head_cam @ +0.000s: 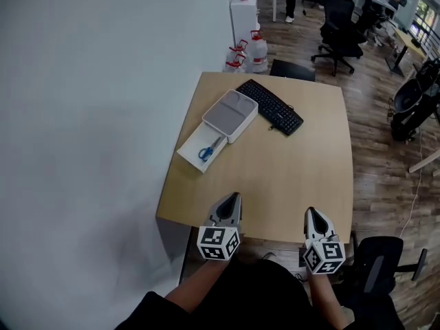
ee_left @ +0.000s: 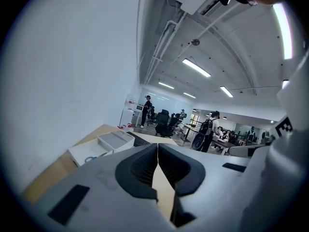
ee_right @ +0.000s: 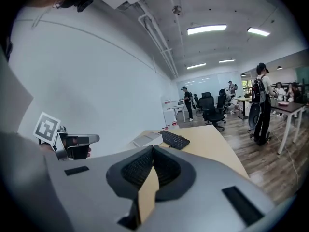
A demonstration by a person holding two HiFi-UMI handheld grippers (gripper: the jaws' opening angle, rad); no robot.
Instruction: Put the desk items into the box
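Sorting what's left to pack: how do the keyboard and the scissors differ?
The keyboard is black and long; the scissors are small with blue handles. The keyboard lies on the bare desk; the scissors lie in the white tray. Both lie flat.

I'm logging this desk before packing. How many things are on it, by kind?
Keyboard: 1
Scissors: 1
White box: 1
Grey tray: 1
Total: 4

Open-plan office: desks (head_cam: 295, 177), swivel chairs (head_cam: 340, 29), keyboard (head_cam: 270, 106), strip ceiling lights (ee_left: 196, 67).
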